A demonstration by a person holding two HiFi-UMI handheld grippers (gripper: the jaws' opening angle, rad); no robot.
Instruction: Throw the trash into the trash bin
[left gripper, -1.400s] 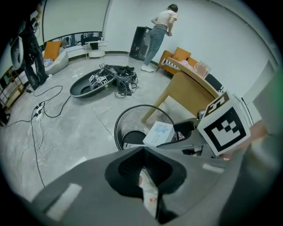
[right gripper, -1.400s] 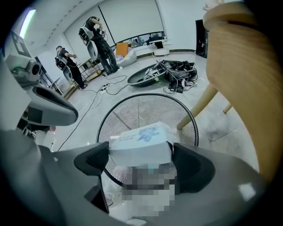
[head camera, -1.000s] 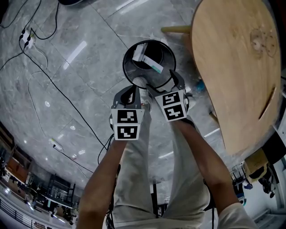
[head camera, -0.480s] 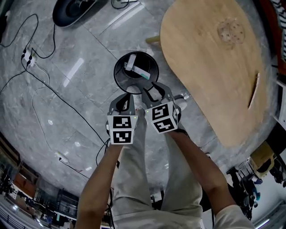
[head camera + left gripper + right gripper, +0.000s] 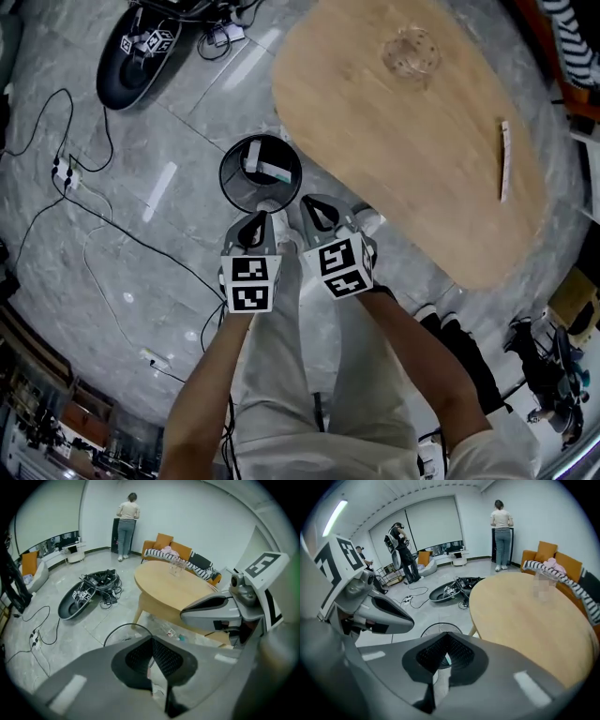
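Note:
The black round trash bin stands on the grey floor beside the table, with a white packet lying inside. Both grippers hang side by side above the floor, on the near side of the bin. My left gripper is shut and empty, its tips meeting over the bin's rim. My right gripper is shut too; its jaws have just been closing with nothing between them. The bin's rim shows just beyond them.
A wooden oval table lies right of the bin, bearing a clear glass and a thin strip. Cables and a power strip cross the floor at left. A black dish-shaped stand lies far left. People stand at the back of the room.
Both grippers have risen away from the bin, which now looks smaller and farther. The right gripper's jaws, open over the rim before, have come together. More of the table is in view.

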